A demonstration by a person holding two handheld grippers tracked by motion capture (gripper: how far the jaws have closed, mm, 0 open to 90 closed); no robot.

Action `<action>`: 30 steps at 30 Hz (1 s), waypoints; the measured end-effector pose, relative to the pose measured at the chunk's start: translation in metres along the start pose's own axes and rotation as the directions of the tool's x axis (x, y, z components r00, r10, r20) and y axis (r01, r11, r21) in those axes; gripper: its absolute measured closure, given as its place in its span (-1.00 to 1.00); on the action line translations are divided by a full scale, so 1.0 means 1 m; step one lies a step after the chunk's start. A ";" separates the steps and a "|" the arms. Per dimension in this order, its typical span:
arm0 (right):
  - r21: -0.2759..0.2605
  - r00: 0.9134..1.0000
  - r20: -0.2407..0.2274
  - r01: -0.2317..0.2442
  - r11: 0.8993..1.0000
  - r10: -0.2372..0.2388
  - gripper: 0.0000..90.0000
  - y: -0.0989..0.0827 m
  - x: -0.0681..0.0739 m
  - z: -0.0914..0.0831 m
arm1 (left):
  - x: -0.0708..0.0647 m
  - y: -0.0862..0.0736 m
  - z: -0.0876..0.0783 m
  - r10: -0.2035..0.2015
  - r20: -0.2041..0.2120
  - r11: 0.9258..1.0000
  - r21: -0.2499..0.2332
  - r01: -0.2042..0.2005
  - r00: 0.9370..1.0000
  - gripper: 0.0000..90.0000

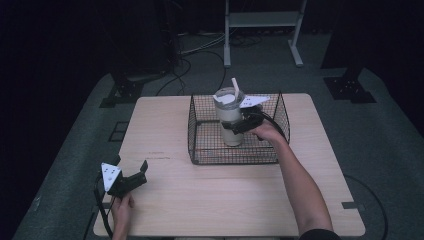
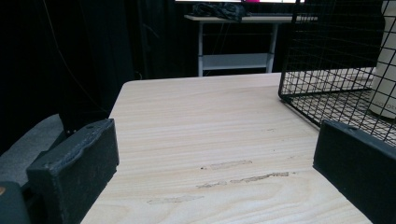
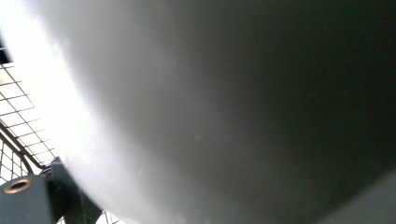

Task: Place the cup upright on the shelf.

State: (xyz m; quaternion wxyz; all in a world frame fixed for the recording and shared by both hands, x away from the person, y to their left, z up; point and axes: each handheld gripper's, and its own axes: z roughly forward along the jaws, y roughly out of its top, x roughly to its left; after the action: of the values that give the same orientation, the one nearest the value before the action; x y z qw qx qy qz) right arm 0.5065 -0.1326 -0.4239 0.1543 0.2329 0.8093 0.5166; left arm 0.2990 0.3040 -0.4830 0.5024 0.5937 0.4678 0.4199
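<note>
A cream tumbler (image 1: pixel 229 122) with a clear lid and a white straw (image 1: pixel 235 86) is upright inside a black wire basket (image 1: pixel 192 131) at the table's middle back. My right gripper (image 1: pixel 239 125) reaches into the basket from the right, its jaws closed around the tumbler's middle. In the right gripper view the tumbler's pale wall (image 3: pixel 210 102) sits right against the camera, with basket wire (image 3: pixel 18 116) at the left. I cannot tell whether the tumbler rests on the basket floor. My left gripper (image 1: pixel 131 163) is over the table's front left corner, open with nothing between its jaws.
In the left gripper view the gripper (image 2: pixel 215 135) faces bare wooden table (image 2: pixel 205 112), with the basket (image 2: pixel 327 56) and tumbler (image 2: pixel 385 70) at the far right. Scuff marks (image 2: pixel 233 170) show on the wood. Dark floor, cables and a white frame (image 1: pixel 260 20) lie beyond the table.
</note>
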 end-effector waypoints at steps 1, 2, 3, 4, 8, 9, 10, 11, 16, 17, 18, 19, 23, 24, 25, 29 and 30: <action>-0.001 1.000 0.003 0.006 1.000 -0.006 -0.86 -0.001 0.000 -0.001 | 0.000 0.000 0.000 0.002 0.001 1.000 0.000 -0.002 1.000 -1.00; -0.004 1.000 0.007 0.007 1.000 -0.007 -0.86 -0.002 0.000 -0.002 | 0.000 0.000 0.000 0.003 0.001 1.000 -0.001 -0.003 1.000 -1.00; -0.010 1.000 0.009 0.017 1.000 -0.017 -0.86 -0.002 0.000 -0.003 | 0.000 0.000 0.000 0.004 0.001 1.000 -0.001 -0.004 1.000 -1.00; -0.017 1.000 0.012 0.022 1.000 -0.022 -0.86 -0.004 0.000 -0.005 | 0.000 0.000 0.000 0.006 0.002 1.000 0.000 -0.006 1.000 -1.00; -0.026 1.000 0.011 0.020 0.999 -0.019 -0.86 -0.008 0.000 -0.008 | -0.001 0.000 0.000 0.007 0.003 1.000 0.001 -0.007 1.000 -1.00; -0.021 1.000 0.012 0.021 1.000 -0.021 -0.86 -0.008 0.000 -0.009 | -0.001 0.000 0.000 0.007 0.002 1.000 0.001 -0.007 1.000 -1.00; -0.019 1.000 0.013 0.022 1.000 -0.022 -0.86 -0.007 0.000 -0.009 | -0.001 0.000 0.000 0.007 0.002 1.000 0.000 -0.007 1.000 -1.00; -0.017 1.000 0.013 0.019 1.000 -0.019 -0.87 -0.007 -0.001 -0.010 | -0.001 0.000 0.000 0.007 0.003 1.000 0.000 -0.007 1.000 -1.00; -0.011 1.000 0.029 -0.003 1.000 0.004 -0.87 -0.007 -0.002 -0.013 | -0.001 0.000 0.000 0.007 0.003 1.000 0.001 -0.007 1.000 -1.00; -0.010 1.000 0.027 -0.004 1.000 0.004 -0.87 -0.007 -0.002 -0.014 | -0.001 0.000 0.000 0.007 0.004 1.000 -0.001 -0.007 1.000 -1.00; -0.009 1.000 0.025 0.002 1.000 -0.002 -0.88 -0.006 -0.001 -0.014 | -0.001 0.000 0.000 0.007 0.004 1.000 -0.001 -0.007 1.000 -1.00; -0.011 1.000 0.023 -0.001 1.000 0.001 -0.91 -0.006 -0.001 -0.015 | -0.001 0.000 0.000 0.007 0.004 1.000 0.000 -0.007 1.000 -1.00; -0.022 1.000 0.020 -0.006 1.000 0.006 -0.96 -0.007 -0.002 -0.016 | -0.001 0.000 0.000 0.007 0.004 1.000 0.000 -0.007 1.000 -1.00; -0.024 1.000 0.021 -0.002 1.000 0.003 -0.96 -0.008 -0.002 -0.016 | -0.001 0.000 0.000 0.007 0.003 1.000 0.000 -0.007 1.000 -1.00; -0.024 1.000 0.022 0.000 1.000 0.000 -0.96 -0.008 -0.002 -0.017 | -0.001 0.000 0.000 0.007 0.003 1.000 0.000 -0.007 1.000 -1.00; -0.024 1.000 0.026 0.000 1.000 0.001 -0.96 -0.008 -0.001 -0.018 | -0.001 0.000 0.000 0.008 0.004 1.000 0.001 -0.008 1.000 -1.00; -0.022 1.000 0.027 -0.002 1.000 0.003 -0.97 -0.008 -0.001 -0.019 | -0.001 0.000 0.000 0.007 0.004 1.000 0.002 -0.007 1.000 -1.00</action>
State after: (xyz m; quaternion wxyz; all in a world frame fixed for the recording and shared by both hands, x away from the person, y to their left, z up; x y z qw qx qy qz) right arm 0.4963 -0.1506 -0.4235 0.1672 0.2392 0.8011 0.5225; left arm 0.2991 0.3035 -0.4830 0.5012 0.5965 0.4650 0.4204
